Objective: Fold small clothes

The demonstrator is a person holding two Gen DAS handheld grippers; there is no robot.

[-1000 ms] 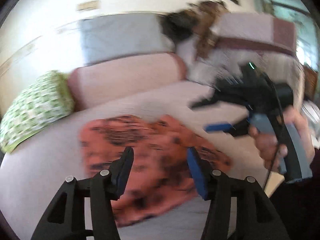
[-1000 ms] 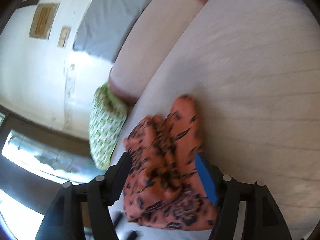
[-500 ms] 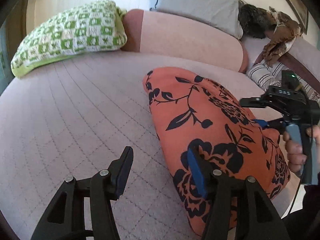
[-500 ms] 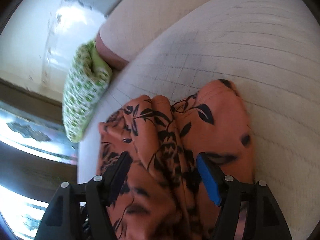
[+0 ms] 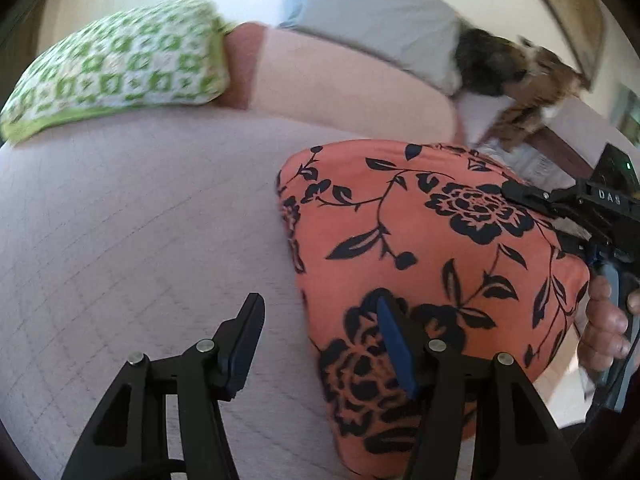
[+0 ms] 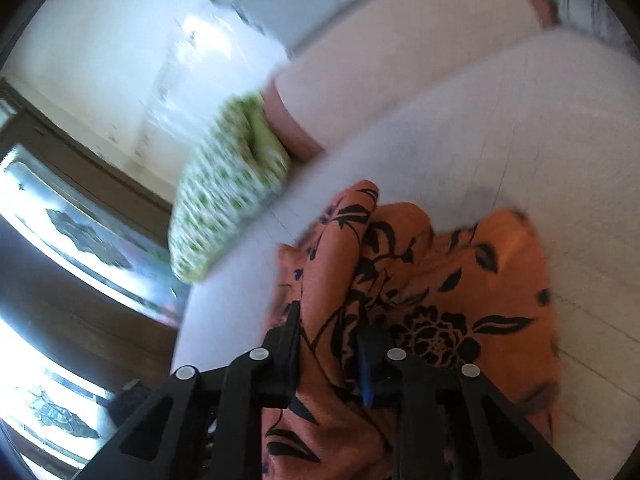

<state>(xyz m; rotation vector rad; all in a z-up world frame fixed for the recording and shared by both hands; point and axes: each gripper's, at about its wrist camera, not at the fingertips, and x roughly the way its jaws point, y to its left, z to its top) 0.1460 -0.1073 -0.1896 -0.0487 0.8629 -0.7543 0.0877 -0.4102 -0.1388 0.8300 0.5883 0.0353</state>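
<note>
An orange garment with a black flower print [image 5: 420, 240] lies on the pale pink quilted bed [image 5: 140, 220]. My left gripper [image 5: 320, 324] is open and empty, low over the bed at the garment's near left edge, its right finger over the cloth. My right gripper [image 6: 328, 344] is shut on a bunched fold of the orange garment [image 6: 440, 288]. In the left wrist view the right gripper's body [image 5: 592, 216] shows at the garment's far right side, with the person's hand on its handle.
A green-and-white checked pillow [image 5: 116, 76] lies at the head of the bed, with a pink bolster [image 5: 340, 80] and a grey pillow [image 5: 372, 24] behind. A brown and dark pile of cloth [image 5: 516, 76] sits at the far right. A window [image 6: 60, 240] is left of the bed.
My right gripper has closed on a fold of the orange garment; it was open around it before. My left gripper has moved closer to the garment's near edge and stays open.
</note>
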